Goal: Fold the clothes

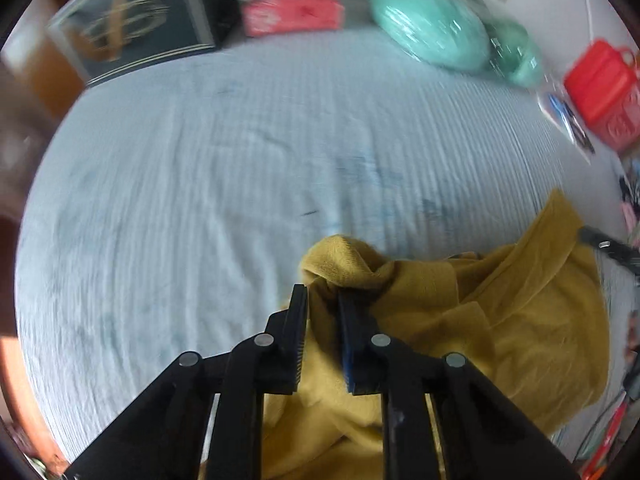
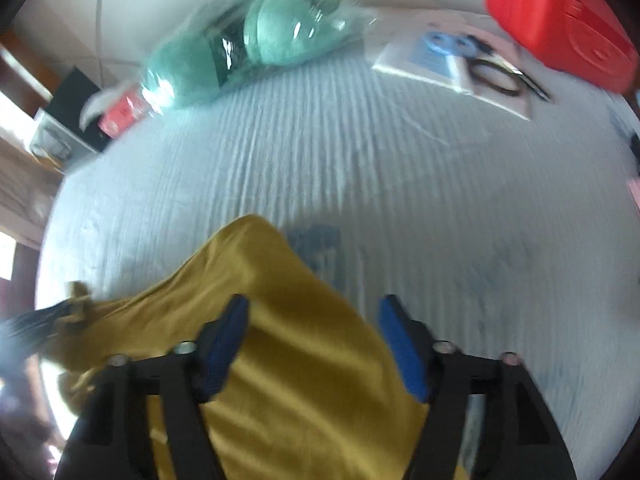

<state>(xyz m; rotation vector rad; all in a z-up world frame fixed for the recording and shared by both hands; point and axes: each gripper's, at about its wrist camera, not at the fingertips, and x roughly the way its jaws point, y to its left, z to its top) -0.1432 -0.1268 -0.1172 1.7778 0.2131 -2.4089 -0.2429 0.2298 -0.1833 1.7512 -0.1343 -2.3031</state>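
A mustard-yellow garment (image 1: 500, 320) lies crumpled on a pale blue ribbed sheet (image 1: 200, 200). My left gripper (image 1: 322, 294) is shut on a bunched edge of the garment, which pokes up between and past the fingertips. In the right wrist view the same garment (image 2: 288, 320) spreads under and between the fingers. My right gripper (image 2: 314, 306) is open, its blue pads wide apart, hovering over the cloth without holding it. The left gripper's dark fingers (image 2: 44, 314) show at the far left of the right wrist view, clamped on the garment's corner.
Along the far edge of the sheet (image 2: 440, 200) lie a teal bundle in clear plastic (image 1: 432, 20), a pink tissue pack (image 1: 292, 12), a dark box (image 1: 132, 28), a red plastic case (image 1: 604, 84) and a packet with scissors (image 2: 460, 60).
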